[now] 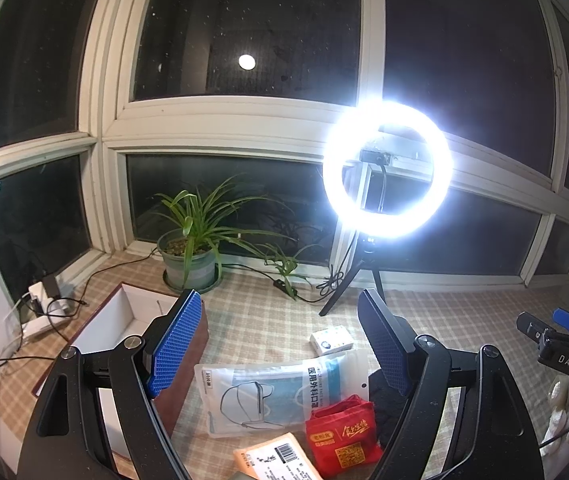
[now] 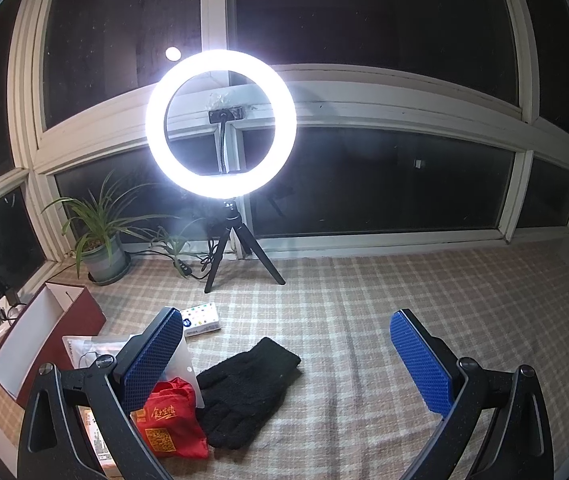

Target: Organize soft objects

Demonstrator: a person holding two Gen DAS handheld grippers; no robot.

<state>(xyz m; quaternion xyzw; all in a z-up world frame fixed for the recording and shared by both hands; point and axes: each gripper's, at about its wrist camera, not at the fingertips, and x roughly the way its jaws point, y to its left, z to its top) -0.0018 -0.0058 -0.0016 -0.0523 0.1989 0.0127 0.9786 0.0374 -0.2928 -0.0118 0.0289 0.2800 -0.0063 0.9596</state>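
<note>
On the checked cloth lie a face-mask packet [image 1: 268, 392], a red cloth bag [image 1: 342, 436], an orange packet [image 1: 274, 458], a small white tissue pack [image 1: 331, 341] and a black glove [image 2: 246, 390]. The red bag [image 2: 172, 424] and tissue pack [image 2: 200, 318] also show in the right wrist view. An open brown box with a white inside [image 1: 124, 320] stands at the left. My left gripper [image 1: 280, 344] is open and empty above the mask packet. My right gripper [image 2: 286, 360] is open and empty above the glove; it shows at the right edge of the left wrist view [image 1: 564, 344].
A lit ring light on a tripod [image 1: 386, 172] stands at the back by the window. A potted plant [image 1: 190, 256] stands at the back left. Cables and a power strip [image 1: 40, 304] lie by the left wall. Bare cloth [image 2: 424, 288] stretches to the right.
</note>
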